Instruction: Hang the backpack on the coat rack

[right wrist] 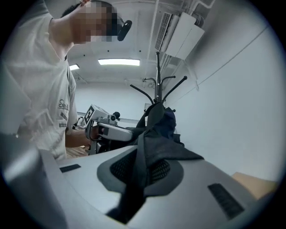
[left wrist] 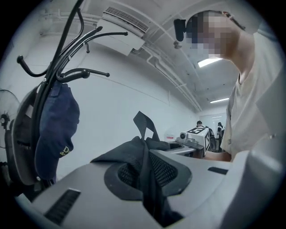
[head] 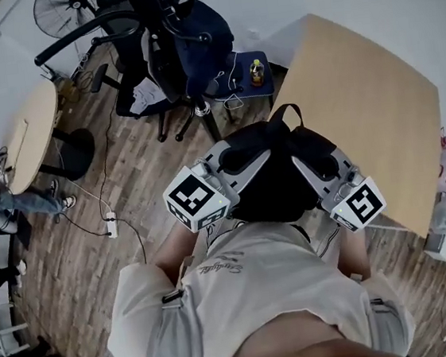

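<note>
Left gripper (left wrist: 149, 181) jaws clamped on black backpack (head: 275, 180) fabric and strap at its left side. Right gripper (right wrist: 136, 176) jaws likewise pinching a strap at its right side. Backpack hangs between the two, just in front of the person's chest, above the wooden floor (head: 96, 260), carry loop (head: 285, 107) pointing away. Coat rack (left wrist: 60, 74) ahead, apart from the backpack, dark blue cap (left wrist: 56, 120) on it. Light wood tabletop (head: 358, 102) right of the rack. Fan (head: 60, 12) farthest back.
</note>
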The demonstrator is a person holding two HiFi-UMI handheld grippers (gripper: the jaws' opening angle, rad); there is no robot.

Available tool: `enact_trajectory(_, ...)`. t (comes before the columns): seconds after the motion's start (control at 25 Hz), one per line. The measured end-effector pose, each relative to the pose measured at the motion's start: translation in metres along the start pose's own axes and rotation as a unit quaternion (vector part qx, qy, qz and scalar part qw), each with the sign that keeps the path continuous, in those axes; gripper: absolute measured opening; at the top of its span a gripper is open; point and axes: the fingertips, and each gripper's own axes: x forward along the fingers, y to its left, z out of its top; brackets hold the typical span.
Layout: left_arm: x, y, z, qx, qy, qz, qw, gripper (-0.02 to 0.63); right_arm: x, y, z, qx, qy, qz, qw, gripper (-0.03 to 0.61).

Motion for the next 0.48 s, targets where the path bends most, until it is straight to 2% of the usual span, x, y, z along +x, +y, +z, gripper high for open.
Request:
enact_trajectory(0.12, -0.009, 0.012, 0.01, -0.012, -0.006, 0.041, 0.9991, 0.052, 0.016, -0.006, 0.009, -0.015, -0.006, 0.052, 0.999, 0.035)
enact_trajectory(0.24, -0.02, 0.02, 0.021, -0.008, -0.015, 0.084, 0.9964, 0.052, 0.031, -0.008, 0.02, -0.023, -0.018, 0.096, 0.995, 0.035)
enact_trajectory(0.36, -0.029, 0.026, 0.036, 0.011, -0.024, 0.128, 0.9915, 0.052, 0.043, -0.014, 0.033, -0.027, -0.039, 0.135, 0.99, 0.034)
enact_trajectory(0.48, -0.03, 0.031, 0.055, 0.039, -0.033, 0.161, 0.9856, 0.052, 0.051, -0.022, 0.049, -0.044, -0.062, 0.153, 0.985, 0.034)
